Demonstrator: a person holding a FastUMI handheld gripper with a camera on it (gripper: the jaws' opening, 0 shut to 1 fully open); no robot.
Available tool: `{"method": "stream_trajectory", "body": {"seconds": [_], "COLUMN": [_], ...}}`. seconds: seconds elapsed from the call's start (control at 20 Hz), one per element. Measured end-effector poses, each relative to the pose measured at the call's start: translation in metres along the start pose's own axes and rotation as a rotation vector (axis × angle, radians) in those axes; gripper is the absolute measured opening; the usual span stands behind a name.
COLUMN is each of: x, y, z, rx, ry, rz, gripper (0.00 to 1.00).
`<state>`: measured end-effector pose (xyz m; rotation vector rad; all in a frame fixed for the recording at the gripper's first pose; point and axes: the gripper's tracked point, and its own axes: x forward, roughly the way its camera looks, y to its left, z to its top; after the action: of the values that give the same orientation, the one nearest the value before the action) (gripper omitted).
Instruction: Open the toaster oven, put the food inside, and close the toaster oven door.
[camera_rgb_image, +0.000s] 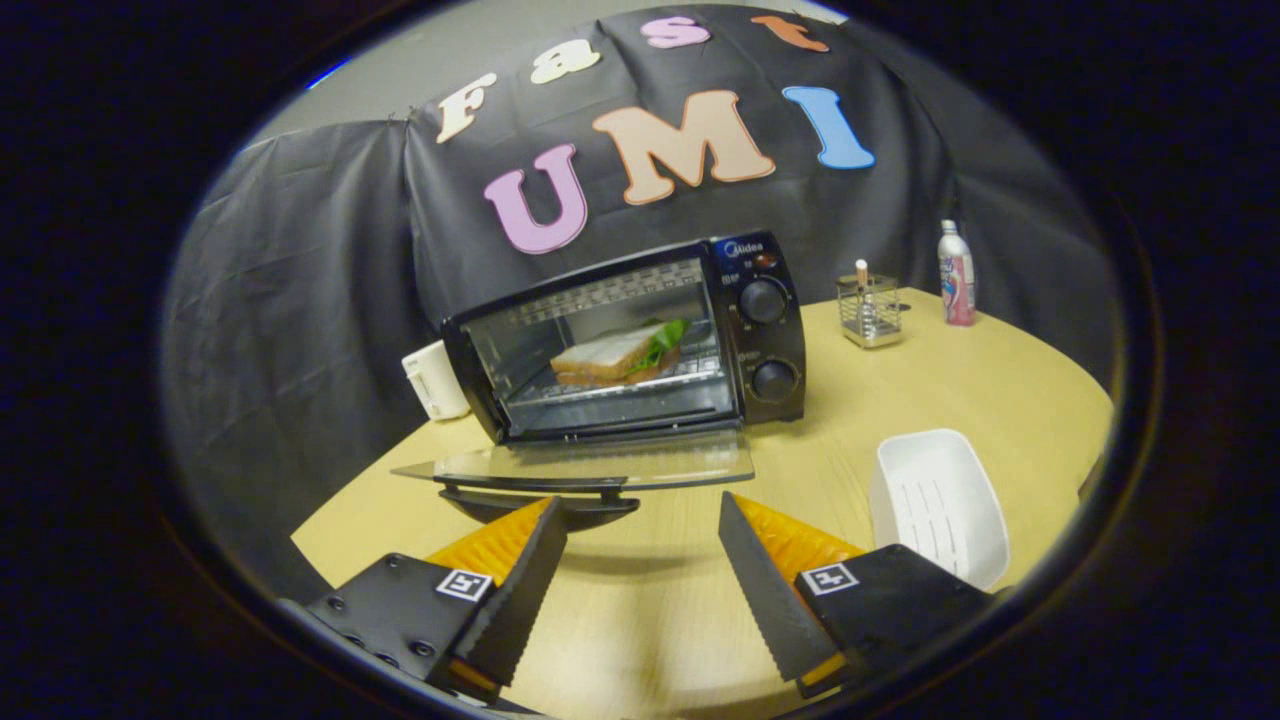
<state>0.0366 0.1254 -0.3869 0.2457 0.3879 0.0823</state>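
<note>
A black toaster oven (760, 330) stands on the wooden table beyond my fingers. Its glass door (590, 465) hangs fully open, lying flat toward me, with its dark handle (545, 503) just ahead of my left finger. A sandwich (620, 355) of white bread with green lettuce rests on the wire rack inside the oven. My gripper (640, 520) is open, with nothing between its fingers, and sits a short way in front of the door's edge, just above the table.
A white plastic tray (940, 505) lies on the table (960, 385) right of my right finger. Farther back on the right stand a small wire holder (870, 310) and a white spray bottle (956, 275). A white object (433, 380) sits left of the oven.
</note>
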Motion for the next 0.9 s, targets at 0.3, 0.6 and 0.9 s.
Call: {"method": "stream_trajectory", "body": {"seconds": [0.3,0.6,0.9], "x": [0.004,0.011,0.014], "y": [0.005,0.006,0.008], "z": [0.03,0.052,0.064], "rx": [-0.02,0.003,0.006], "ry": [-0.058,-0.09,-0.097], "rz": [0.011,0.025,0.033], "gripper": [0.97,0.99,0.99]}}
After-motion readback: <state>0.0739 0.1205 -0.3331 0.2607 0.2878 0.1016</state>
